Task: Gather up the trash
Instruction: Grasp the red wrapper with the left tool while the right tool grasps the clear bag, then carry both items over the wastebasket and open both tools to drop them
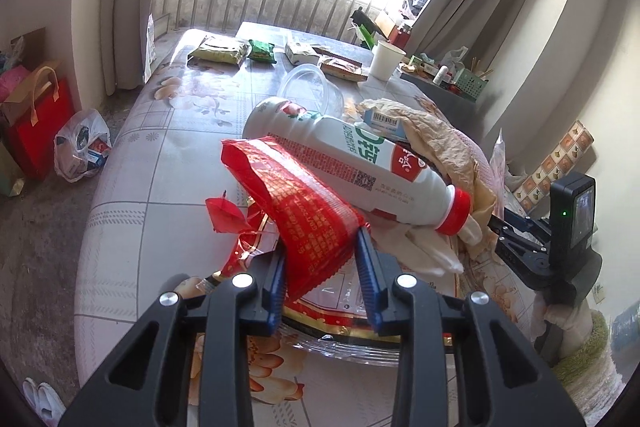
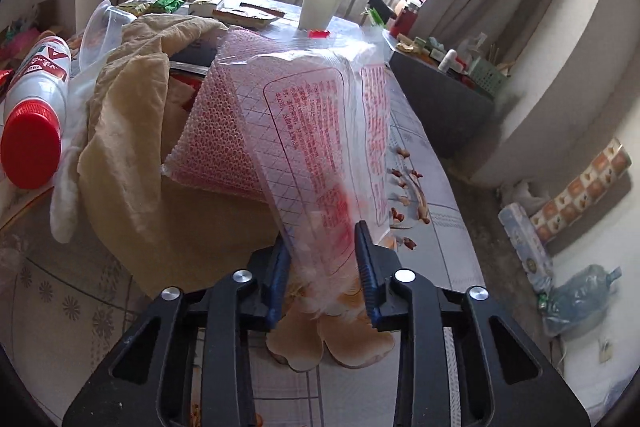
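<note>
Red wrapper (image 1: 296, 203) between left fingers (image 1: 365, 259), pinched

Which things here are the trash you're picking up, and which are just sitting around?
Trash in hand or in the heap:
- red wrapper, in the left gripper
- clear printed bag, in the right gripper
- white bottle
- crumpled tan paper

Just sitting around:
- paper cup
- red gift bag on the floor
- green basket
</note>
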The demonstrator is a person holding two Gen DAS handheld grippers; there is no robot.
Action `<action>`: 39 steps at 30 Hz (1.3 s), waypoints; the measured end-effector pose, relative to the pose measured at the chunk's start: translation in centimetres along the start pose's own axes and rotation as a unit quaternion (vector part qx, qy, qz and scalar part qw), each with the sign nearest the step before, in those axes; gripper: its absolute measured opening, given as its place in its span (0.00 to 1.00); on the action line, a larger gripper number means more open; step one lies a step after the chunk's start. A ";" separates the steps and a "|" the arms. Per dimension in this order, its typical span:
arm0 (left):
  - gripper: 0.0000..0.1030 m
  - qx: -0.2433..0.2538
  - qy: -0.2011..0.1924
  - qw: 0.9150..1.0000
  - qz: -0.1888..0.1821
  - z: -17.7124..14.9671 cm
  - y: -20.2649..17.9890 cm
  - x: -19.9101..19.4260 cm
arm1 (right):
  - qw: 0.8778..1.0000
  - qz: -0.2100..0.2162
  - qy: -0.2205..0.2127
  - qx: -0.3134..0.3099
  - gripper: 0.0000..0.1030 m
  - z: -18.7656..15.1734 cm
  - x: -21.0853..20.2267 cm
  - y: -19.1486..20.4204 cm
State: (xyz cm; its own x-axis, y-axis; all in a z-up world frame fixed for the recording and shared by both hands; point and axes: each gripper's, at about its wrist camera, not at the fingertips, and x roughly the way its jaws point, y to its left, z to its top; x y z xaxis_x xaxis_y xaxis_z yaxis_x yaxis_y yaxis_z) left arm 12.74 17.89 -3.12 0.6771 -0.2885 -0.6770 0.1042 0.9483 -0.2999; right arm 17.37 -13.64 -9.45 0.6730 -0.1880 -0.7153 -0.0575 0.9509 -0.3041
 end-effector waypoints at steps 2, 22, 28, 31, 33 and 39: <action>0.30 0.003 -0.008 1.000 0.003 0.1 -0.1 -0.4 | 1.000 0.006 -0.002 0.016 0.11 -0.2 -0.3 -0.6; 0.30 0.096 -0.083 0.988 -0.088 2.7 -10.4 -5.2 | 0.950 0.136 -0.081 0.270 0.02 -3.7 -8.6 -14.1; 0.30 0.153 -0.052 0.971 -0.173 3.7 -18.9 -3.1 | 0.926 0.111 -0.103 0.346 0.02 -7.7 -11.0 -20.8; 0.30 0.175 -0.017 0.960 -0.218 4.1 -23.3 -1.1 | 0.914 0.078 -0.103 0.385 0.02 -10.7 -11.8 -24.2; 0.30 0.193 0.011 0.949 -0.247 4.3 -26.7 0.4 | 0.904 0.052 -0.098 0.412 0.02 -12.8 -12.0 -26.6; 0.30 0.247 0.116 0.913 -0.303 3.6 -37.5 6.0 | 0.868 0.002 -0.067 0.492 0.02 -19.0 -11.1 -31.4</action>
State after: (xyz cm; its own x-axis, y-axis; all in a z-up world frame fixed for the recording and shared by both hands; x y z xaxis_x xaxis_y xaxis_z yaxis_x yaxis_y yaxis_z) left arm 15.54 -18.93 6.50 0.2202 -0.7465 -0.6278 0.7629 0.5329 -0.3661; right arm -2.28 -46.10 -3.93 0.7576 -0.2159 -0.6160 0.5528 0.7139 0.4297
